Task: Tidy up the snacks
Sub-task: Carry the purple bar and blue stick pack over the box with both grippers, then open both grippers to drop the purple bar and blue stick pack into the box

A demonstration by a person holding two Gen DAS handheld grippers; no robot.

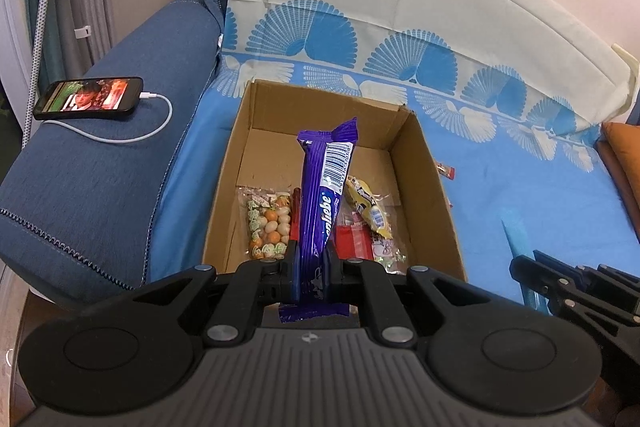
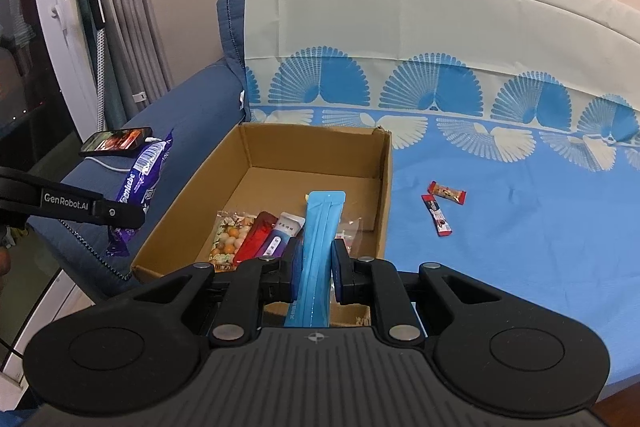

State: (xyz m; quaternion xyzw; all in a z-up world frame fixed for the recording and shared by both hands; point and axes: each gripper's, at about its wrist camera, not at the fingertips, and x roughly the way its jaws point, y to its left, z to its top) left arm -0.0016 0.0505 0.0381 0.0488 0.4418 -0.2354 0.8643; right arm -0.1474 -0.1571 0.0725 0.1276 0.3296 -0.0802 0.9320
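My left tongs are clamping a long purple snack pack near its lower end, and it is standing up over the near half of the cardboard box. My right tongs are pinching a flat light-blue pouch the same way, pointing toward 12 o'clock above the box's near edge. I am judging this as the loading step: both packs are poised for dropping in. The box is sitting on the blue sofa cover and already holding a bag of mixed nuts at its 7 o'clock corner, a red pack beside it and a yellow packet toward 4 o'clock. Two small red bars are lying on the cover at 3 o'clock of the box, well apart from it. Next I should be lowering each pack into the free far half, then letting go.
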